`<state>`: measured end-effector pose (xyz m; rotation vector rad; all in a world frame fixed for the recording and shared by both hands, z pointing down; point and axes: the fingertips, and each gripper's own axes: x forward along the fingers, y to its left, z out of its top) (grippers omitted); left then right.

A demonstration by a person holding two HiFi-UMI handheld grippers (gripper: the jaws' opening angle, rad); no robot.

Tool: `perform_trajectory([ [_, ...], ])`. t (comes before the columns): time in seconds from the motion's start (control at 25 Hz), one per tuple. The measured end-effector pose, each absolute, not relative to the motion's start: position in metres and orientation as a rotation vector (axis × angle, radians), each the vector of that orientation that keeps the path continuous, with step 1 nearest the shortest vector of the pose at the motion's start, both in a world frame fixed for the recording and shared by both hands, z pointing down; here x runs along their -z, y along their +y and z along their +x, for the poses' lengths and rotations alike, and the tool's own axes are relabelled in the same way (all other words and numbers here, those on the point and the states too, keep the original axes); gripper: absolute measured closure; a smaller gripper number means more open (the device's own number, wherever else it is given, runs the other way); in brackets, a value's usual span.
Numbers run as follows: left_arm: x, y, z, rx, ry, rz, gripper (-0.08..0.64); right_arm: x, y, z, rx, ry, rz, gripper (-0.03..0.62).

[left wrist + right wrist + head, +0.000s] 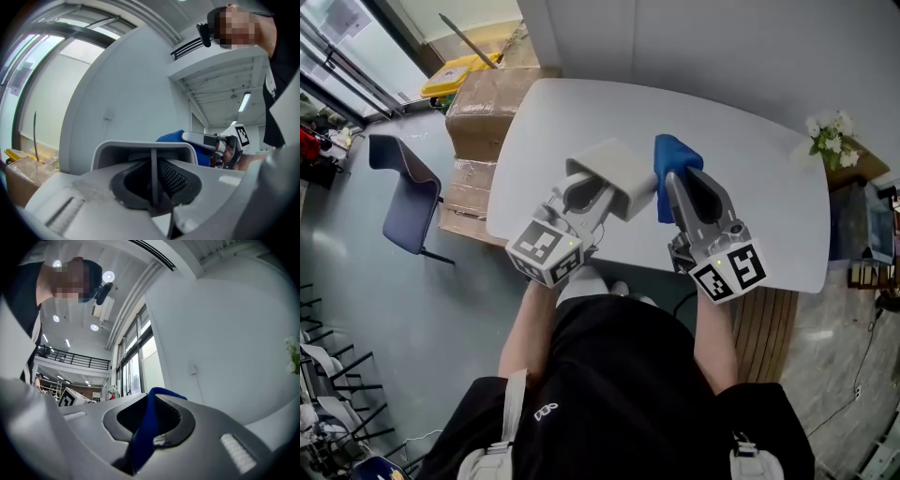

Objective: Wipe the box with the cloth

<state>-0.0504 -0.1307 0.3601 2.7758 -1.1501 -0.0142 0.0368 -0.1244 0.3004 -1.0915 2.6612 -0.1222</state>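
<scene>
Box (617, 167) is hanging over the white counter (759, 159), the left tongs (602, 192) clamping its wall; right tongs (677, 183) are pinching the blue cloth (675, 155), which is touching the box's side.

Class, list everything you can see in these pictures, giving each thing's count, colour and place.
box: one, pale grey, held over the table by one wall
cloth: one, blue, right of the box
table: one, white, in front of the person
flowers: one bunch, white, table's far right edge
chair: one, dark blue, on the floor left of the table
cardboard boxes: at least two, brown, stacked at the table's left end
left gripper: one, grey, shut on the box
right gripper: one, grey, shut on the cloth
top: one, black, on the person
</scene>
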Motion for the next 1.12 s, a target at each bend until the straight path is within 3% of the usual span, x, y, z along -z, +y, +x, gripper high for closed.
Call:
perform_trajectory([
  [0.32, -0.358, -0.143, -0.056, -0.004, -1.298, 2.709, 0.514, -0.294, -0.124, 0.037, 0.091, 2.63, -1.153, 0.546],
  [1.12, -0.486, -0.146, -0.023, -0.802, -0.835, 2.761, 0.513, -0.31, -0.125, 0.058, 0.133, 2.592, -1.256, 0.547],
])
